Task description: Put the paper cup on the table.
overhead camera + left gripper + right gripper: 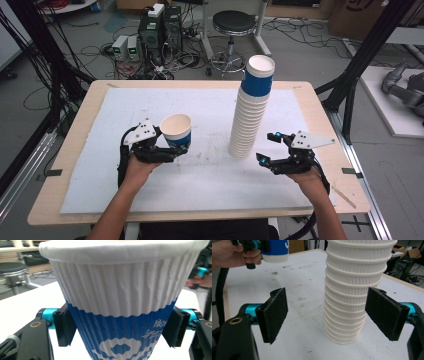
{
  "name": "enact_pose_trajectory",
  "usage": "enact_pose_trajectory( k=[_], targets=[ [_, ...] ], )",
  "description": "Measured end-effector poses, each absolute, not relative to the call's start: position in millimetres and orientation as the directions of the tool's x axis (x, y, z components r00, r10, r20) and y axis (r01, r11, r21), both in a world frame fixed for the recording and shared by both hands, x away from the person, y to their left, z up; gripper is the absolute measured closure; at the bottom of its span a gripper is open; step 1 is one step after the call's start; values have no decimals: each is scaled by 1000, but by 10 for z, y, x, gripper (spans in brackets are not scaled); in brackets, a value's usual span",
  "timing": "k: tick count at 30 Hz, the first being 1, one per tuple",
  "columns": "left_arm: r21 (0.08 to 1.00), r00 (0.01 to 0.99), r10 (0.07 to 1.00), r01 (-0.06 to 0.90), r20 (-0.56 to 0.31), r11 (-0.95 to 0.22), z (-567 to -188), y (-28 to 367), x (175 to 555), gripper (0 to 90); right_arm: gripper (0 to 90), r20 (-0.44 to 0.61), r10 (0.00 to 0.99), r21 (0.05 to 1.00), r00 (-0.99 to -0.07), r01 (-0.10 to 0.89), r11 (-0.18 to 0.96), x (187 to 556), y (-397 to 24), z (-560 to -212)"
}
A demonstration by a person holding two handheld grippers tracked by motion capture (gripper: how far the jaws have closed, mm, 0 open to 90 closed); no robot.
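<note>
- The single ribbed paper cup (120,305), white above and blue below, carries a white cloud-like emblem low on its blue band and, toward my left claw's right pad, a column of small white characters that I cannot read.
- In the right gripper view, a fragment of a white letter shows on that cup's blue band, too cut off to read.
- I see no writing on the tall stack of ribbed white paper cups (248,117); its topmost cup has a broad blue band under a white rim.
- My left claw (176,148) is partly closed with both black pads pressed against the single cup's blue lower wall, one on each side, holding it upright.
- The cup rises out from between those pads, its wide white rolled rim well above them; its pale base hangs clear of the white foam board (150,190) covering the wooden table (75,150).
- The cup's wall is finely pleated in vertical ridges, and its inside looks cream-coloured from above.
- My right claw (267,147) stands wide open and holds nothing.
- The stack stands on the board just ahead of that claw's pads, in line with the gap between them, and neither pad touches it.
- The stack leans slightly and widens toward its top.
- The held cup is well off to the side of the stack, beyond my right claw's left pad.
</note>
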State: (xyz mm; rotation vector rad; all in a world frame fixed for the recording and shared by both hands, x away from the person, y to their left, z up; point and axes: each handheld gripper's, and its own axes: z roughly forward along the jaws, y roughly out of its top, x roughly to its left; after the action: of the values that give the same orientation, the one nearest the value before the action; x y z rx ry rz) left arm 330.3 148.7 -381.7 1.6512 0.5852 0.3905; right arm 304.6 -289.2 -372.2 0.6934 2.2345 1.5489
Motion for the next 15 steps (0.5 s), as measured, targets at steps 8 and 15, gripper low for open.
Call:
enact_pose_trajectory(
  k=[8,15],
  targets=[
    [983,725,686,164,-66,-79,-3908,1633,3507,260,188,3,573,939,-819,200,281,3029,-2921,-3727],
    [967,635,769,235,-73,-102,-4097,1696,3749,259,188,2,565,935,-825,201,291,3062,-2867,-3746]
  ],
)
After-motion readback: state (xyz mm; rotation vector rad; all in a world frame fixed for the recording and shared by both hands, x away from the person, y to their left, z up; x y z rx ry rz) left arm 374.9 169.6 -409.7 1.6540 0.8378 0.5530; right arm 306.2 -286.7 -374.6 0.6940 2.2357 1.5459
